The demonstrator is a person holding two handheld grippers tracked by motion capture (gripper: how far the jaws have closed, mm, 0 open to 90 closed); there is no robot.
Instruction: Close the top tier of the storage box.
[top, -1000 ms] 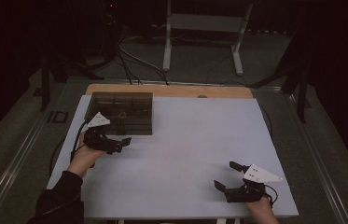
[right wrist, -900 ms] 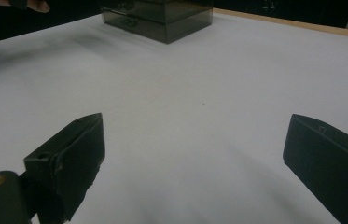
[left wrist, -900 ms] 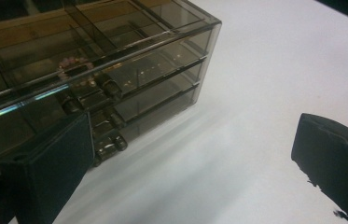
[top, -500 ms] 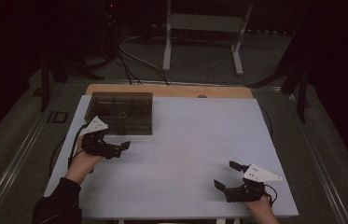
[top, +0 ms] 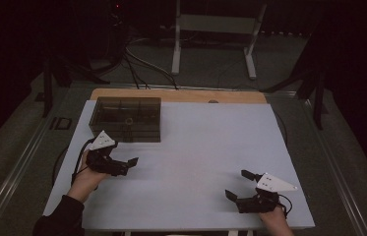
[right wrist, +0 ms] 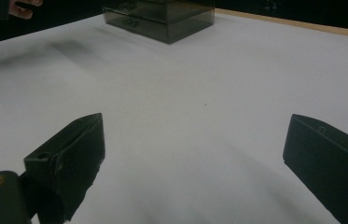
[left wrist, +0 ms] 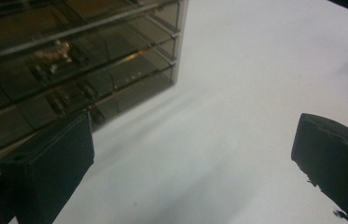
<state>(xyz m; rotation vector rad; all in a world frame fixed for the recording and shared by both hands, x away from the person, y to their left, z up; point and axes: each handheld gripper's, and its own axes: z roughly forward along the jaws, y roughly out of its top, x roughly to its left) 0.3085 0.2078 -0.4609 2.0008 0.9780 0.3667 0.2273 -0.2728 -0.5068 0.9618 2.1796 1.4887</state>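
A smoky see-through box [top: 127,118] with inner dividers stands at the back left of the white table [top: 205,142]. My left gripper [top: 126,167] hovers just in front of the box, open, with nothing between its jaws. In the left gripper view the box [left wrist: 69,60] fills the upper left, and the left gripper [left wrist: 192,177] has its jaws spread wide over bare table. My right gripper [top: 239,185] sits near the front right edge, open and empty. The right gripper view shows the right gripper [right wrist: 199,163] with jaws wide apart and the box [right wrist: 162,16] far off.
A wooden strip [top: 181,95] runs along the table's far edge. Behind it on the floor are cables [top: 137,59] and a metal stand [top: 210,29]. The person's other hand [right wrist: 20,7] shows at the top left of the right gripper view.
My left gripper has drawn back a little from the box toward the near edge. The right gripper has stayed put.
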